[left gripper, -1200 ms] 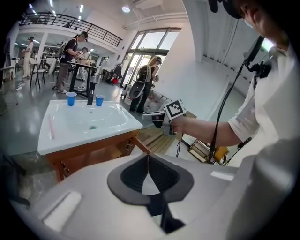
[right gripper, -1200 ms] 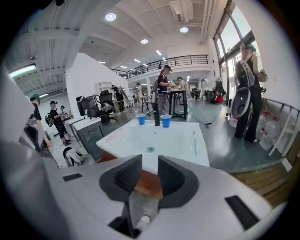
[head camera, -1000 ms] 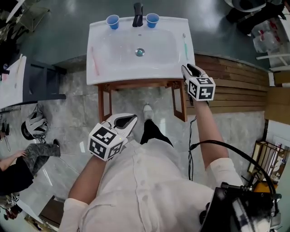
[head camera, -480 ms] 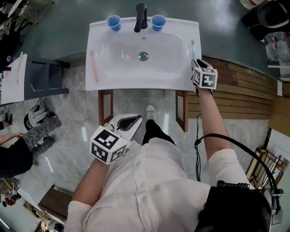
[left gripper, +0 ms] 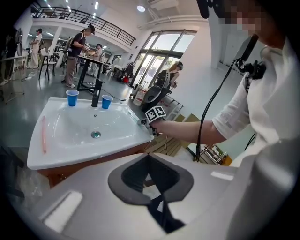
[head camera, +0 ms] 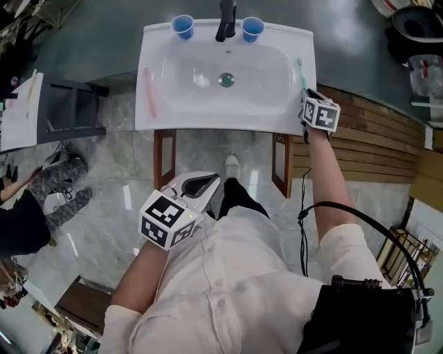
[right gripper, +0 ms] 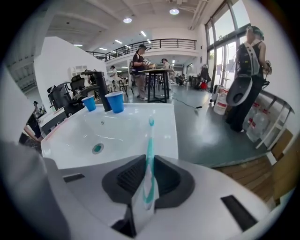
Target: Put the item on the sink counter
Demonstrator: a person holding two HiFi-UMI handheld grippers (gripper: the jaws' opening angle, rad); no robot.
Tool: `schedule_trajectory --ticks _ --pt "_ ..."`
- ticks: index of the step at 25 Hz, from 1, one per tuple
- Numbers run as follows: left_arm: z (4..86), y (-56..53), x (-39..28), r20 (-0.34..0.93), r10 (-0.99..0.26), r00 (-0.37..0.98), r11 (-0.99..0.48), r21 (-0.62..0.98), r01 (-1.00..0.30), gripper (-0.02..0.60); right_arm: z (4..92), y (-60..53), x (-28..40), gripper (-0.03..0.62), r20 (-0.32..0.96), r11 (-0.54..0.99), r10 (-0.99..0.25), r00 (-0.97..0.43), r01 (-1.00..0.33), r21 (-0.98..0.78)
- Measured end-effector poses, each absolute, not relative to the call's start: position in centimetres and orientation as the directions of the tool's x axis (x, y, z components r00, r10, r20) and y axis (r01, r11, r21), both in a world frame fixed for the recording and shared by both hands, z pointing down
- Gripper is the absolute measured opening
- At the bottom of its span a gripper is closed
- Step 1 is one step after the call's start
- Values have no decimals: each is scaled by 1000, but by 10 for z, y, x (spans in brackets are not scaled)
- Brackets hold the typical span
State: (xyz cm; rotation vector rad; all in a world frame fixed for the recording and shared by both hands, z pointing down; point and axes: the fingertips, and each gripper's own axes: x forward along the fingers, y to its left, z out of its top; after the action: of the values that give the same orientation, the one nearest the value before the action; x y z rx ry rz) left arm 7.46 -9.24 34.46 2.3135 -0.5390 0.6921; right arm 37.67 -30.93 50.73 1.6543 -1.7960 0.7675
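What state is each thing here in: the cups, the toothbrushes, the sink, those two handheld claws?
teal toothbrush: along the sink's right rim, handle gripped by the right gripper.
right gripper: jaws have just been closing, now on the teal toothbrush.
left gripper: jaws together, empty.
pink toothbrush: lying flat on the left rim.
blue cups: upright, flanking the tap.
sink: basin empty.

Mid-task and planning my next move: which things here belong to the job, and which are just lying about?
Job: teal plastic toothbrush, white sink counter.
Lying about: pink toothbrush on the counter, two blue plastic cups, black tap.
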Motion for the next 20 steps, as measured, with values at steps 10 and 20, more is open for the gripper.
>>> schedule_trajectory --ticks 10,20 --pt "336 -36 33 575 -200 794 -732 451 -511 5 466 -243 323 54 685 51 -721 -107 -994 -101" --pt "347 63 -34 557 -199 806 -753 439 -489 6 462 -117 220 54 641 70 -747 -175 -980 -186"
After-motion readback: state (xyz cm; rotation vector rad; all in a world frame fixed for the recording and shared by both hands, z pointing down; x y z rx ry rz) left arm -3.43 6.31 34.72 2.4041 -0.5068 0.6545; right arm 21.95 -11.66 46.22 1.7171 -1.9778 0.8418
